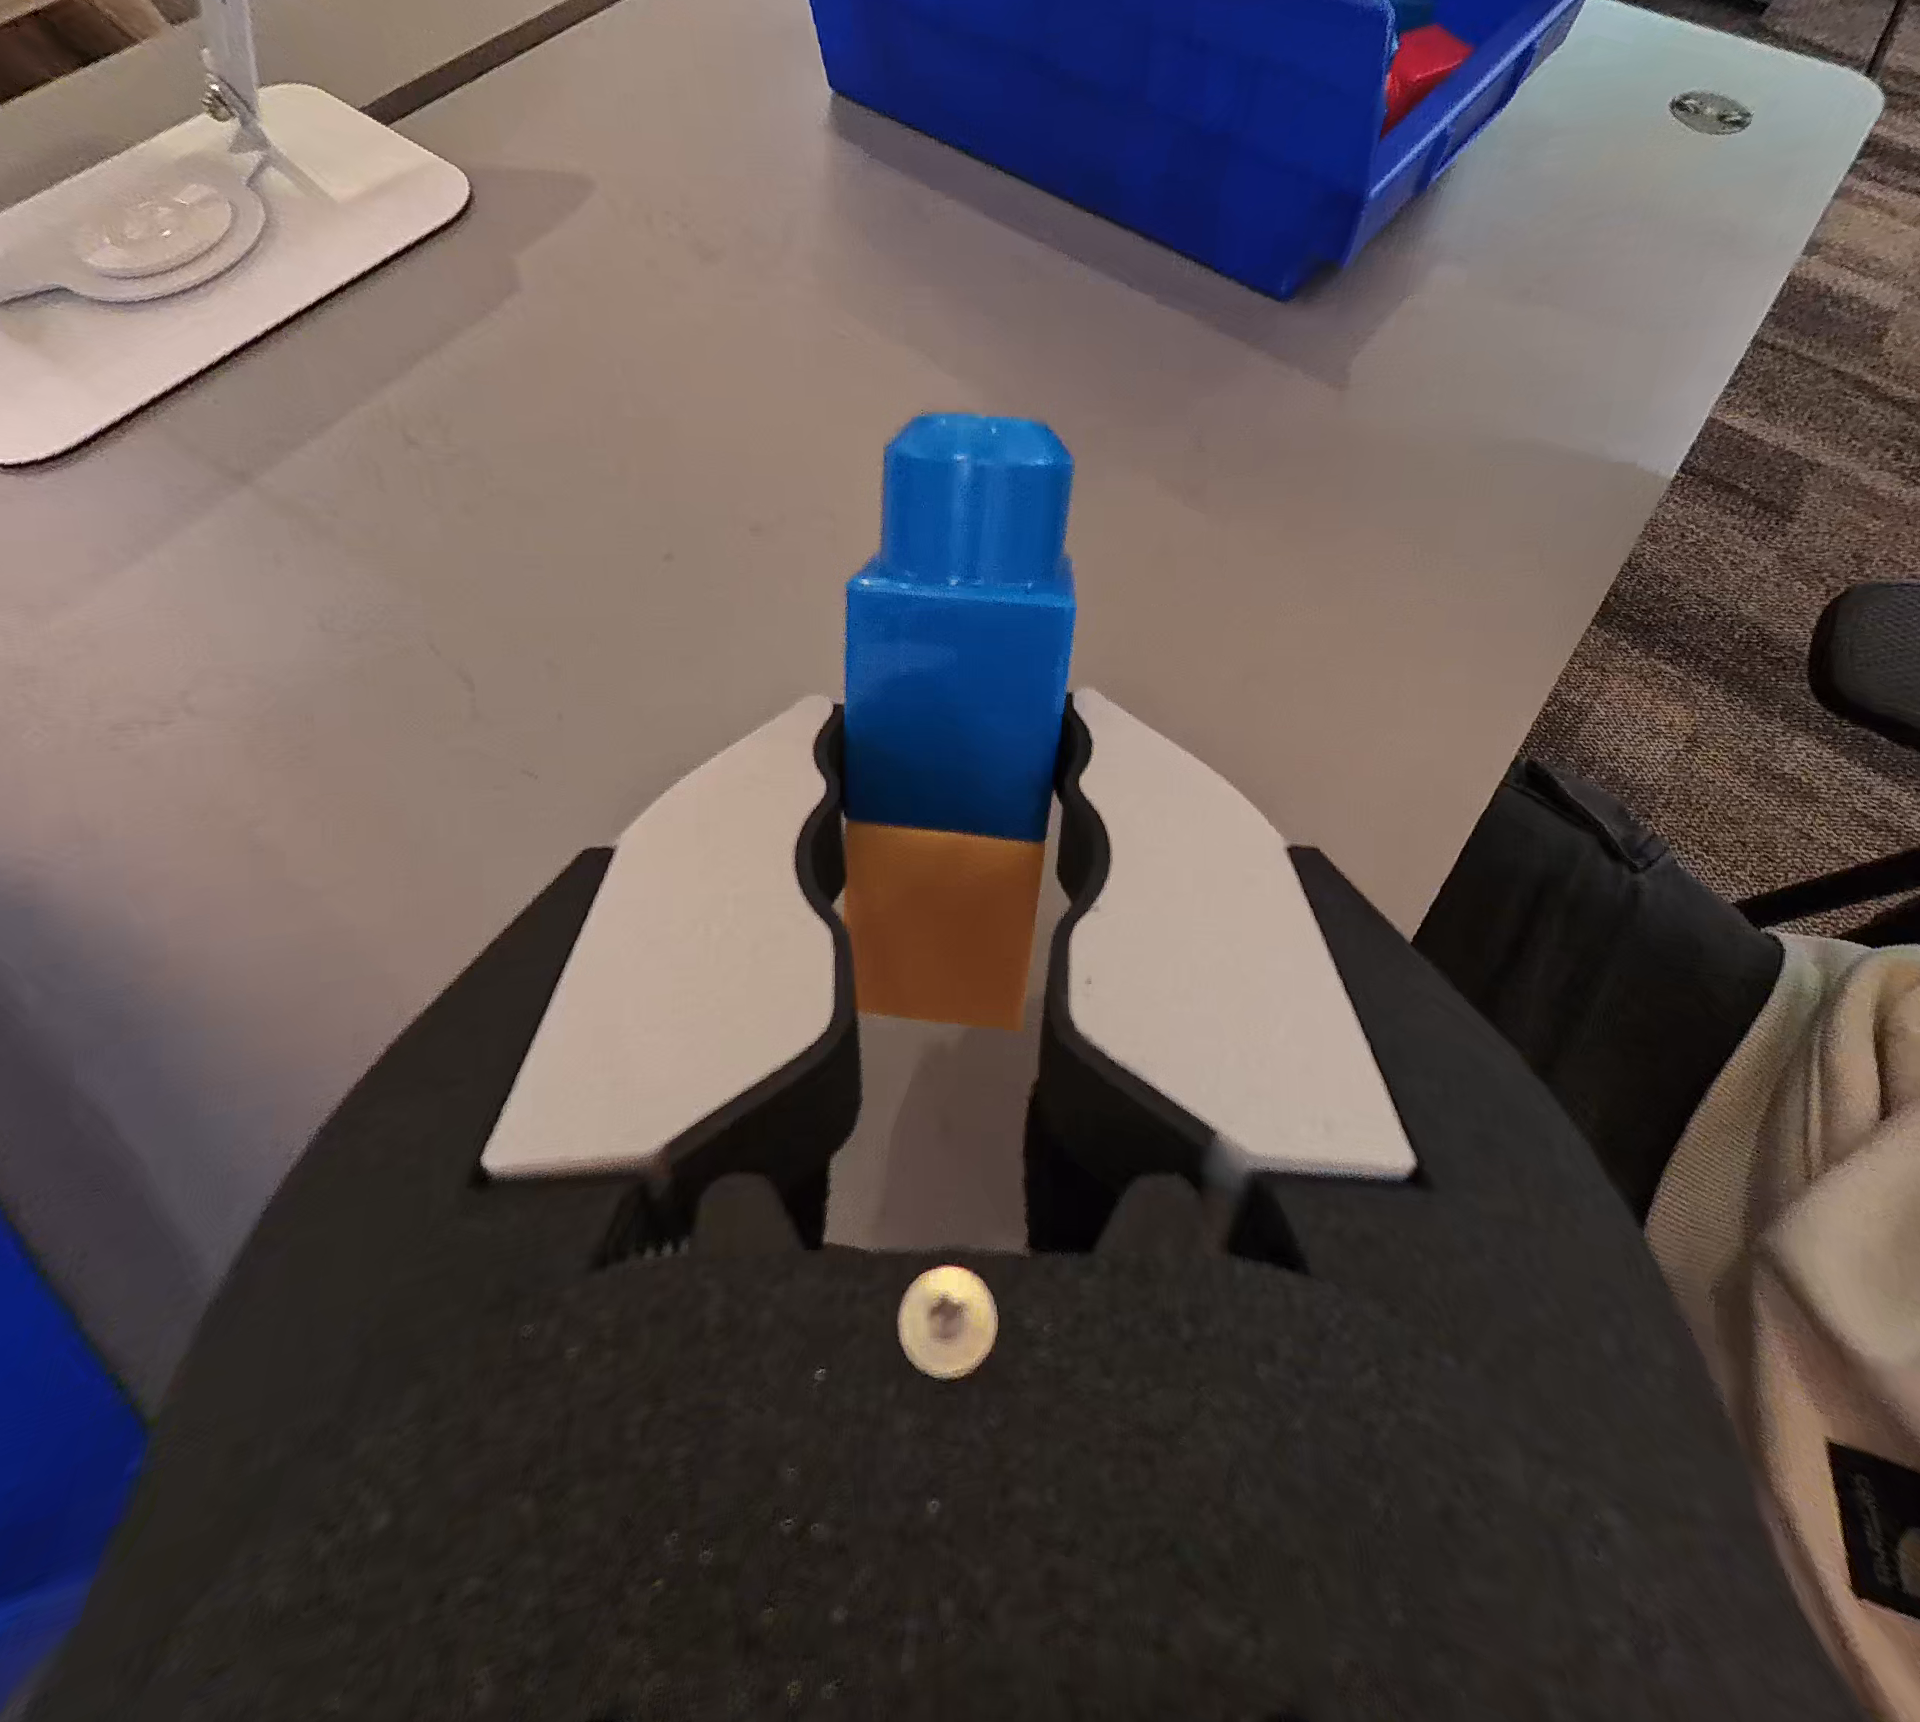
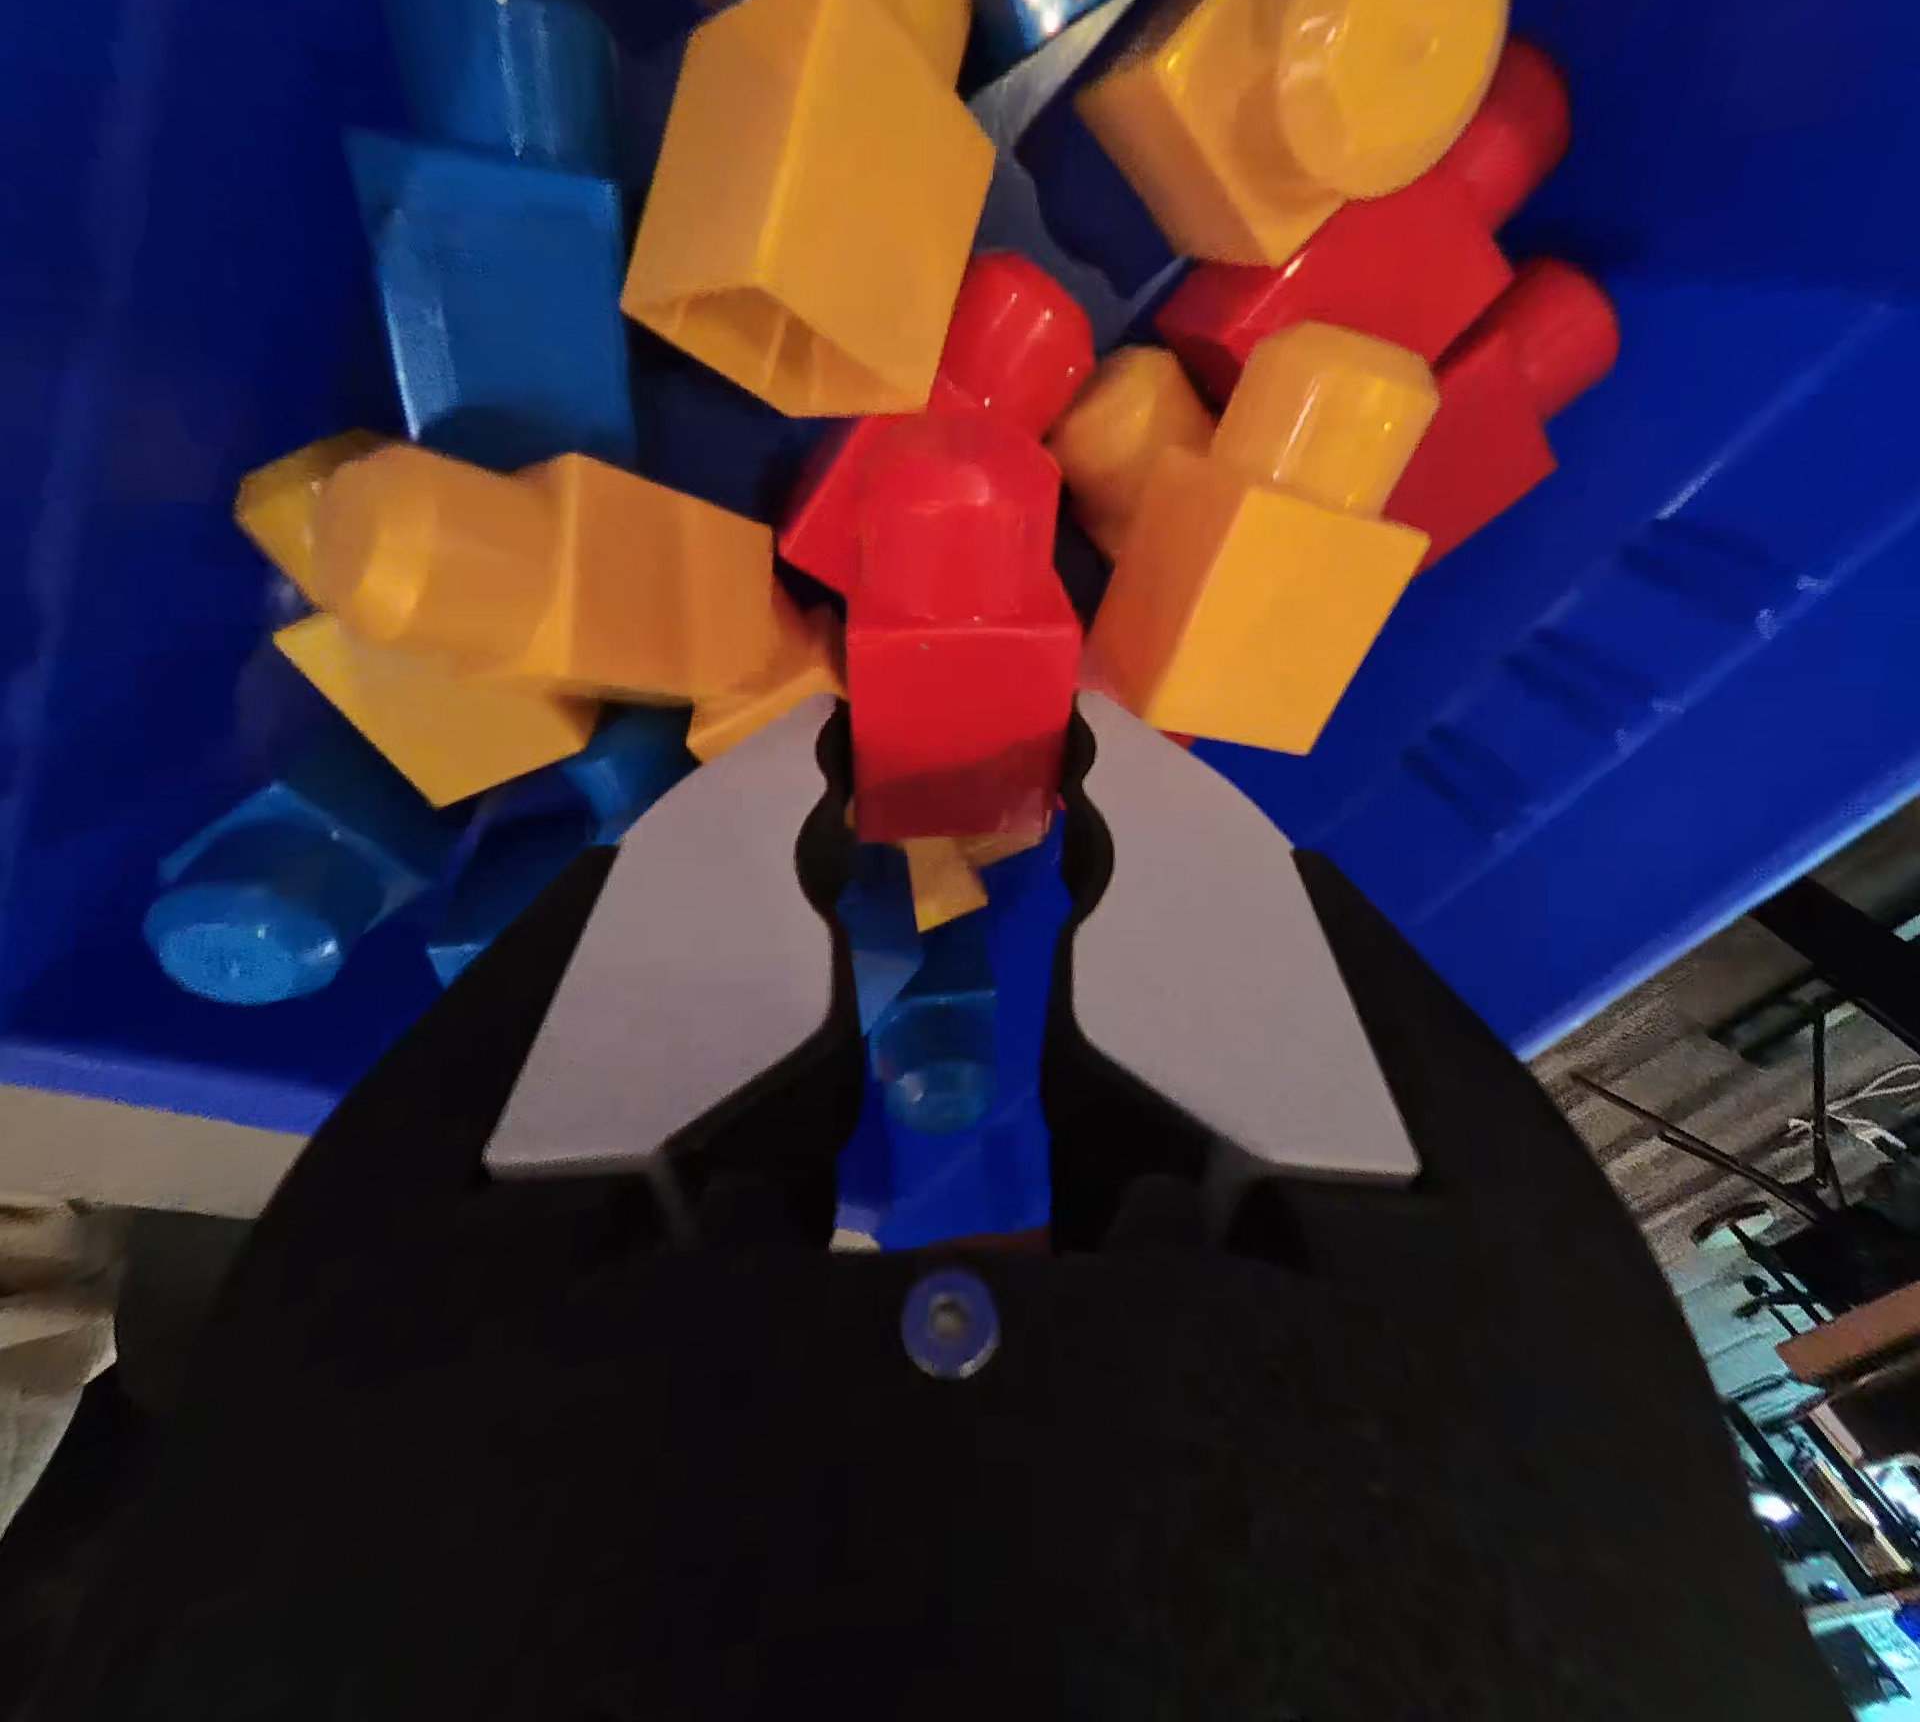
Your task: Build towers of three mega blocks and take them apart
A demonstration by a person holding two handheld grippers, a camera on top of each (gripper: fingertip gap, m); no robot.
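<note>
The two-block stack, a blue block (image 1: 961, 696) seated on a yellow block (image 1: 940, 929), sits upright between the fingers of the left gripper (image 1: 954, 742), whose dark pads press both flanks of the blue block, the stack held above the grey table (image 1: 644, 467); its single round stud points up and away, surfaces glossy. The red block (image 2: 961, 696) is clamped stud-outward between the pads of the right gripper (image 2: 956, 742), inside the blue bin (image 2: 1683, 446); loose yellow, red and blue blocks lie heaped just beyond it; a white stand (image 1: 208, 218) rests well apart at the table's left.
</note>
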